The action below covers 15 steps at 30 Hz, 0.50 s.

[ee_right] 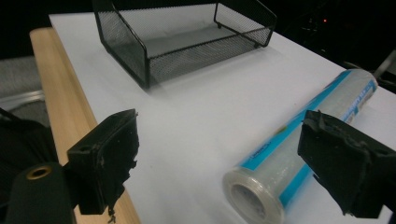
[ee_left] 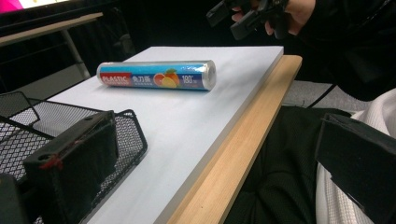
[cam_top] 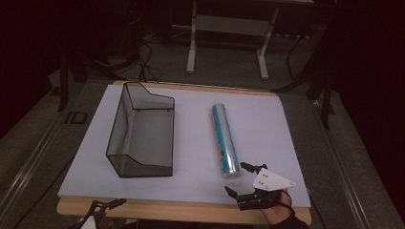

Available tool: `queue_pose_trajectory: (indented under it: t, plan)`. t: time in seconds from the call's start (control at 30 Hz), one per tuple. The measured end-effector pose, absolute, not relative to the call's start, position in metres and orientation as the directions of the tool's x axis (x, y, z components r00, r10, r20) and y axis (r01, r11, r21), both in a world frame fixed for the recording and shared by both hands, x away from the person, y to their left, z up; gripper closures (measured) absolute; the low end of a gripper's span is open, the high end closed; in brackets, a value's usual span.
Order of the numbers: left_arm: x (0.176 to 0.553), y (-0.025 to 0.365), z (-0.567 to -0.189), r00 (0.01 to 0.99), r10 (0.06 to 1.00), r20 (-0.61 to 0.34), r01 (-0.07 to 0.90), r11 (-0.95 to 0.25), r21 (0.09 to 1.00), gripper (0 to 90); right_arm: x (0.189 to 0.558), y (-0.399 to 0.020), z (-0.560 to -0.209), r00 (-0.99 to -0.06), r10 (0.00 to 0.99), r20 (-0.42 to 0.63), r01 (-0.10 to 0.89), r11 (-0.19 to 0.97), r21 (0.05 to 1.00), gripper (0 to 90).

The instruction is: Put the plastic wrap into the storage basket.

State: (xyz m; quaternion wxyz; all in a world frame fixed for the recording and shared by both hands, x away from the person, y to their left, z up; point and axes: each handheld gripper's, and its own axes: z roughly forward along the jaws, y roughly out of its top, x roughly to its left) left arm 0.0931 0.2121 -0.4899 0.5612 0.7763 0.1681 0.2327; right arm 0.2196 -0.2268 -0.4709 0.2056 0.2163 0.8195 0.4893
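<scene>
At the board's (cam_top: 191,191) near edge, toward its right corner, the right gripper (cam_top: 240,178) hovers with jaws spread wide, one on either side of the near end of the roll (cam_top: 225,140) but not touching it (a pose that looks like lining up for a grasp). The left gripper (cam_top: 106,206) hangs at the near left corner, off the board, jaws also apart and empty, probably waiting. The roll lies lengthwise on the right half, running from near edge toward far edge. The mesh tray (cam_top: 165,102) sits empty on the left half, well apart from the roll, plausibly its destination.
</scene>
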Motion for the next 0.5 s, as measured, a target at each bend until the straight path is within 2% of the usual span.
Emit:
queue_pose_trajectory:
  t: [0.3,0.33,0.5]
  plan:
    - [0.093,0.211,-0.490,0.837,0.518,0.174,-0.002,-0.315,0.949,0.1,0.219,-0.224,-0.467,-0.850,0.516,-0.105,0.161,0.443,0.882,12.3]
    - [0.093,0.211,-0.490,0.838,0.518,0.174,-0.002,-0.315,0.949,0.1,0.219,-0.222,-0.462,-0.848,0.513,-0.134,0.141,0.462,0.875,12.2]
    - [0.093,0.211,-0.490,0.839,0.516,0.175,-0.002,-0.318,0.948,0.1,0.221,-0.221,-0.447,-0.852,0.503,-0.147,0.117,0.456,0.882,11.2]
